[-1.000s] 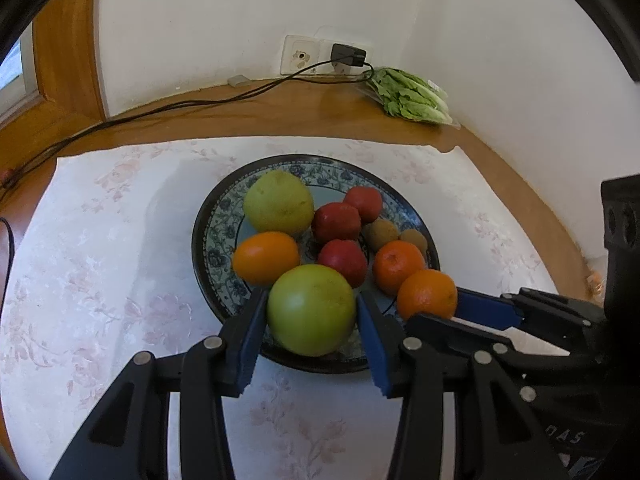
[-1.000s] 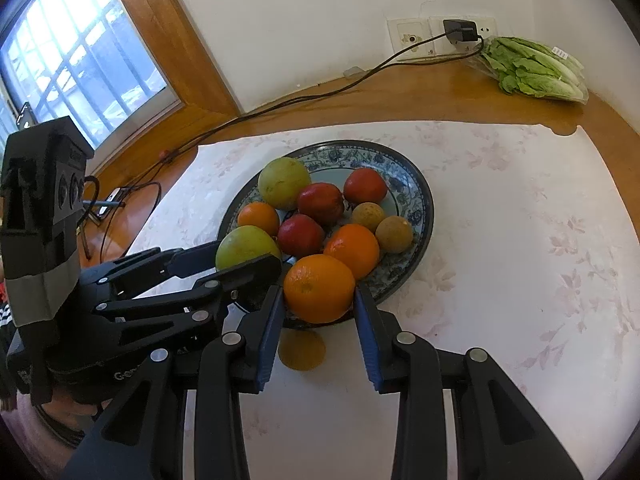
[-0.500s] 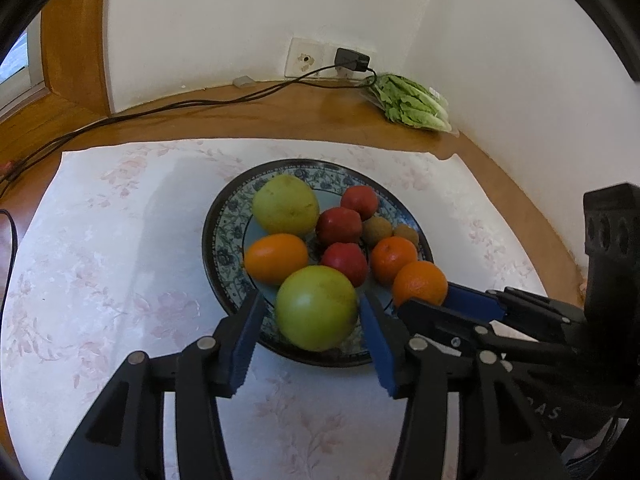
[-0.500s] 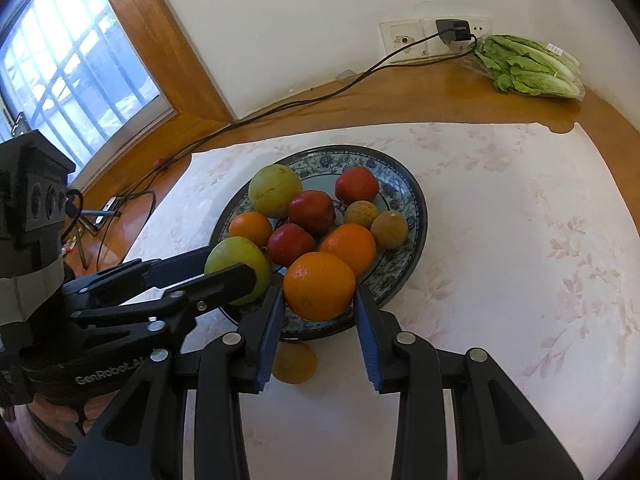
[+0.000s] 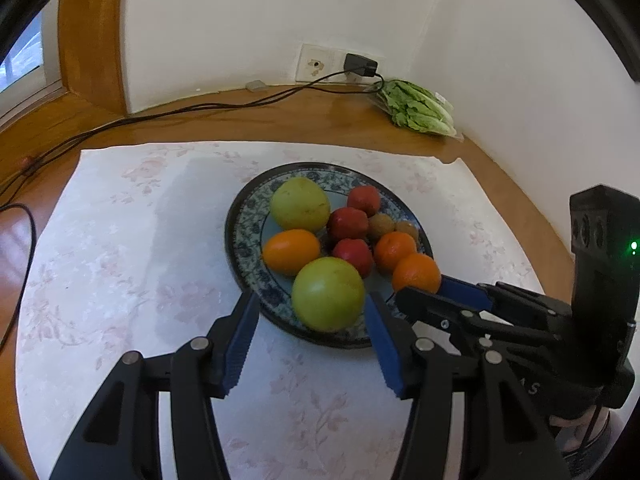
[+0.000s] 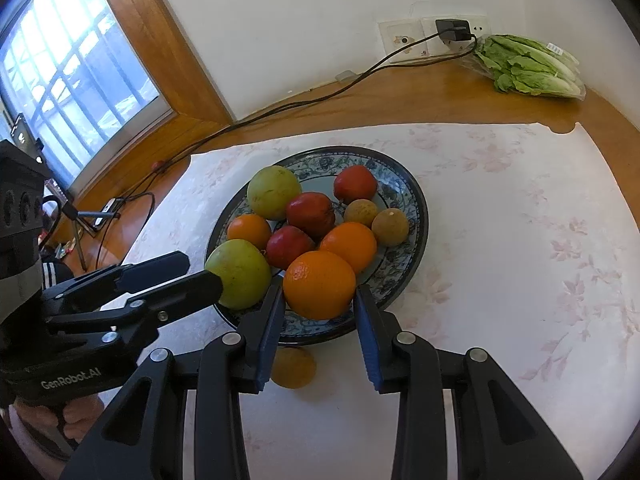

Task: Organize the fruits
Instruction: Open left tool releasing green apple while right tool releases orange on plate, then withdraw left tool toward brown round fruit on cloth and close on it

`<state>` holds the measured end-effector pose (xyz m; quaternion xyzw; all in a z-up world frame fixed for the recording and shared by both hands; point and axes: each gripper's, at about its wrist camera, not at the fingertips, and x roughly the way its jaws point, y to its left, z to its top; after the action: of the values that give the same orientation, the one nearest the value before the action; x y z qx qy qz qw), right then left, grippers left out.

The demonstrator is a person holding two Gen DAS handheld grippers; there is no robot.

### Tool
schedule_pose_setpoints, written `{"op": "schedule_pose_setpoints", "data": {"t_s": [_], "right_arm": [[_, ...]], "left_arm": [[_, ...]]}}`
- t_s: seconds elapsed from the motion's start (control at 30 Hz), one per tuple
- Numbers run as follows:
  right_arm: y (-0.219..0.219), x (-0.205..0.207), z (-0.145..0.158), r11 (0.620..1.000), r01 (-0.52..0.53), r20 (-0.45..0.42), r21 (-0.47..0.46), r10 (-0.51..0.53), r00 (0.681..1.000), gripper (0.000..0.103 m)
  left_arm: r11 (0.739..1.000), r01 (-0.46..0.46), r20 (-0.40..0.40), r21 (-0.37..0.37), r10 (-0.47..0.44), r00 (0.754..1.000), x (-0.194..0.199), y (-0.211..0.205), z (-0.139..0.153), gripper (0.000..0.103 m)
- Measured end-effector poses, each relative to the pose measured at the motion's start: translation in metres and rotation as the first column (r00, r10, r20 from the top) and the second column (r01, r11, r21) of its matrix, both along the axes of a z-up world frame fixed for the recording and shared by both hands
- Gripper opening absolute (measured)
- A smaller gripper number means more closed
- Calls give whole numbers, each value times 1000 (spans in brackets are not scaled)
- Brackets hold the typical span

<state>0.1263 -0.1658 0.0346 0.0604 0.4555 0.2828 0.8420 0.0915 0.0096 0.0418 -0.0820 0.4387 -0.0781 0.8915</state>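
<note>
A blue-patterned plate (image 5: 248, 216) (image 6: 416, 208) holds several fruits: a big yellow-green one (image 5: 300, 204), red ones, oranges and small brown ones. A green apple (image 5: 328, 294) (image 6: 240, 272) rests on the plate's near rim. It lies between the jaws of my left gripper (image 5: 309, 304) (image 6: 200, 270), which are opening, and the pads stand clear of it. My right gripper (image 6: 319, 294) (image 5: 422, 290) is shut on an orange (image 6: 320, 284) (image 5: 416, 274), held just over the plate's near edge. An orange glow falls on the cloth below it.
A floral white cloth (image 5: 120, 260) covers the wooden table. A bag of lettuce (image 5: 416, 110) (image 6: 528, 64) lies in the back right corner. A black cable (image 5: 200, 110) runs from the wall socket across the wood. The wall is close on the right and a window on the left.
My left gripper's jaws have spread off the green apple, which stays on the plate's rim, and the gripper has drawn back a little. The right gripper and its orange have not moved.
</note>
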Motion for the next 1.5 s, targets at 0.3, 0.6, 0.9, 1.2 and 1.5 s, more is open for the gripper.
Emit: {"op": "schedule_pose_setpoints", "data": {"t_s": [0.3,0.6,0.9,1.2,1.5], "right_arm": [[-2,-4,6,1000,2,25,13,-3,1000,40],[-12,-21,16,1000,8,33,-22,-7,999,40],[-32,-50,18,998,30,32,-61,-28,999,41],[-51,-73,9,996,56,13,-71,-55,998,41],[-67,-85,-1,996,67,-21,-55,-68,997,41]], "left_arm": [[1000,0,1,2,0,1000,-11,3,3,58],[999,40,-5,4,-40,999,-21,-13,4,58],[996,84,-16,2,-84,996,-27,-33,0,58],[993,114,-37,14,-113,993,-33,-55,-12,58],[990,136,-50,40,-134,990,-33,-71,-22,53]]}}
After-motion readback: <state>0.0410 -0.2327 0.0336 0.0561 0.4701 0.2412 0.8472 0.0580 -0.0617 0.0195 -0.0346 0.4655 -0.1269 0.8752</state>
